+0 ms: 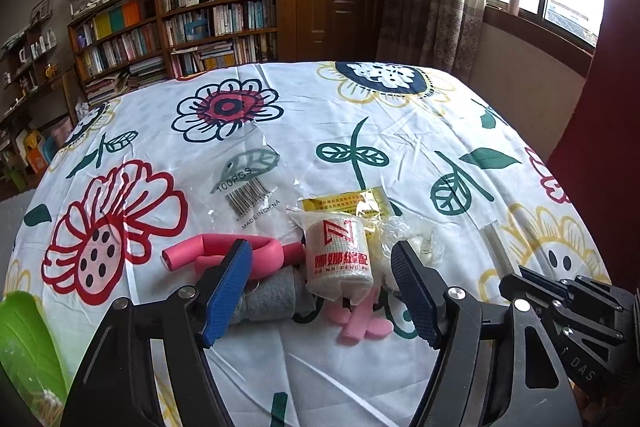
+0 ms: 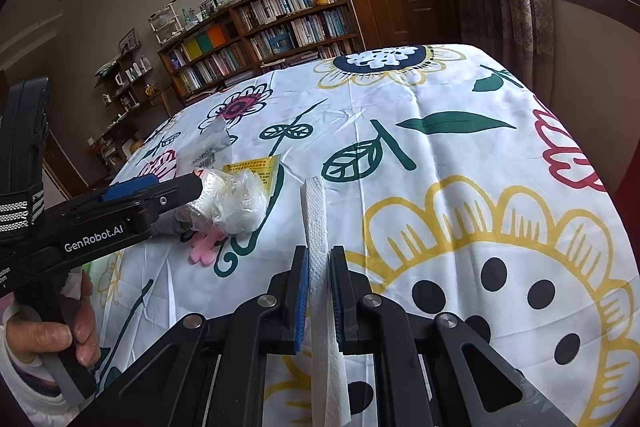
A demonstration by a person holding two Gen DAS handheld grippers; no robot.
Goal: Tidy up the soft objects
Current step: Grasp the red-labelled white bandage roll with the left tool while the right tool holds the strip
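Left wrist view: the left gripper point(image 1: 322, 275) stands wide open with nothing between its blue pads, hovering low over a cluster of soft items on the flowered tablecloth point(image 1: 400, 131). The wrapped bandage roll point(image 1: 339, 254) lies directly ahead between the two fingers, upright on its end, with a yellow sachet point(image 1: 352, 203) just behind it. A pink foam tube point(image 1: 208, 247) and a grey cloth roll point(image 1: 272, 297) sit beside the left finger; pink foam pieces point(image 1: 362, 323) lie nearer the camera. An empty clear bag point(image 1: 248, 179) lies farther off. The left gripper is judged the nearer tool to this cluster; closing on the roll would require little more than a short advance. Right wrist view: the right gripper point(image 2: 318, 295) is closed nearly shut on a folded white paper towel strip point(image 2: 316, 223), whose long axis runs straight forward along the fingers, its far end resting on the cloth. This view alone shows the strip gripped, plus the person's hand point(image 2: 60, 339) on the left handle; the left view alone shows the tube and grey roll.
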